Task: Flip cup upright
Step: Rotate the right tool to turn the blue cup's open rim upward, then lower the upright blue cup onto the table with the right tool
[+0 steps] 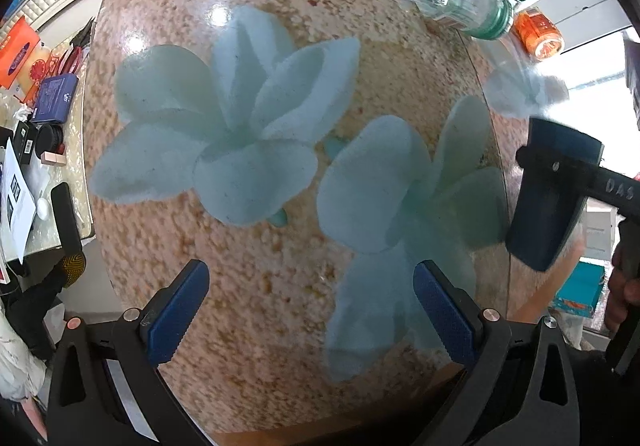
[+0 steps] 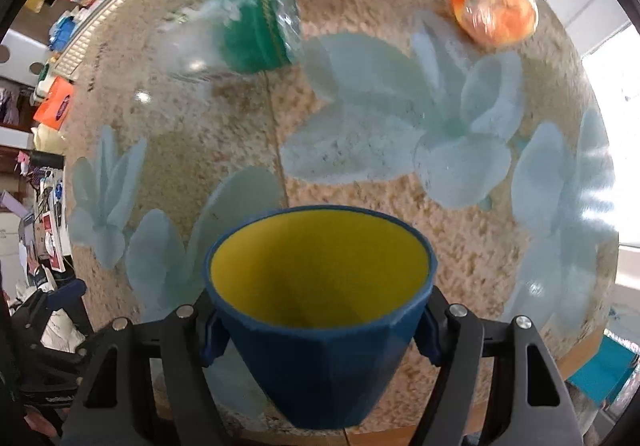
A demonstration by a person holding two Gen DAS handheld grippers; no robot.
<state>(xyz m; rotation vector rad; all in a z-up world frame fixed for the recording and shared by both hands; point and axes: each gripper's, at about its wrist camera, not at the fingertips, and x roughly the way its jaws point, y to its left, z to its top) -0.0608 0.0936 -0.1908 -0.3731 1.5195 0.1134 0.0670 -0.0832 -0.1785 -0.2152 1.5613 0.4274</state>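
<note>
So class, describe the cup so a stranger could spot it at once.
Start at the flowered table. Near its front edge, the right gripper grips the cup. Unlike the clear jar and the orange packet, it is dark blue outside, yellow inside.

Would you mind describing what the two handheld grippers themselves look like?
Both are alike: the left gripper and right gripper have black plastic linkage arms with triangular cut-outs, round metal pivot pins, silver and copper-toned, and blue textured pads on the fingers. Raised letters "DAS" mark the right one's black arm. No cables or sleeves show.
</note>
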